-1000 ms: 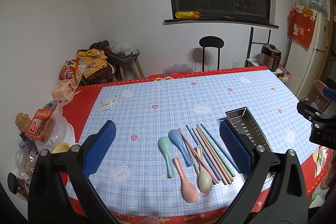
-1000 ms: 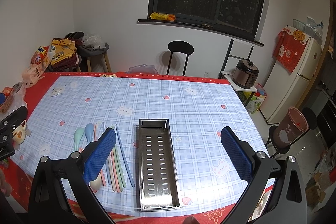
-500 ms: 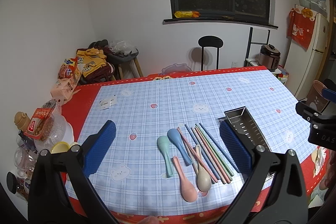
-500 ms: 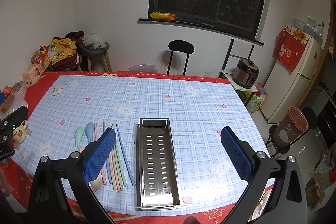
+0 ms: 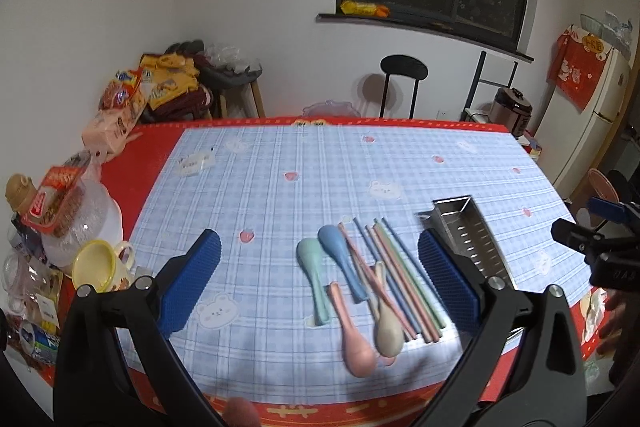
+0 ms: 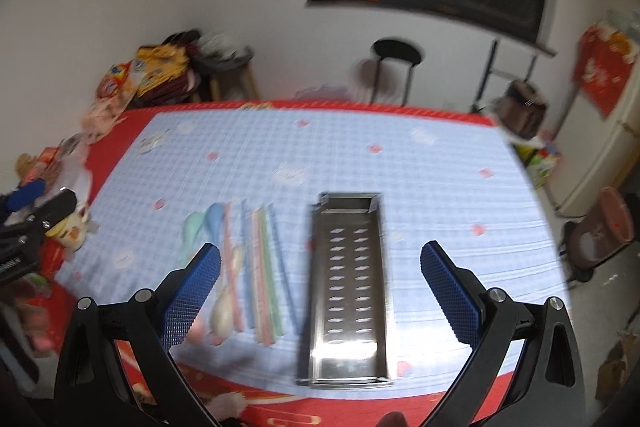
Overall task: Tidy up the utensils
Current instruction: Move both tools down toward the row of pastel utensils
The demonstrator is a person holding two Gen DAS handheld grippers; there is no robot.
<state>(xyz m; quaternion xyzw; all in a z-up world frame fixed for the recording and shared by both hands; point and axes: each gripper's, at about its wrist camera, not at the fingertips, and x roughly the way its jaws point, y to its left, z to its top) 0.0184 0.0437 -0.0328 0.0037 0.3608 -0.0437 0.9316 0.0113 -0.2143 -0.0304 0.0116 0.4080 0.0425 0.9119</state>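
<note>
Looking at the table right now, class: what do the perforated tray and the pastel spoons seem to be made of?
Perforated tray: probably stainless steel, polished; it is silver-grey and throws a bright glare.
Pastel spoons: likely plastic or a similar moulded material, matte; flat soft colours, no shine. The pictures leave the exact material open.

1. The upper half of the counter (image 5: 320, 163) in the left wrist view is bare cloth, open for passage.
2. Spoons (image 5: 340, 279) and chopsticks (image 5: 400, 279) crowd the lower centre, just left of the tray (image 5: 468, 231).
3. Right of the tray (image 6: 348, 275), in the right wrist view, the counter lies free.
4. A yellow cup (image 5: 98, 265), a bowl (image 5: 86, 227) and snack packs (image 5: 116, 123) block the left edge.
</note>
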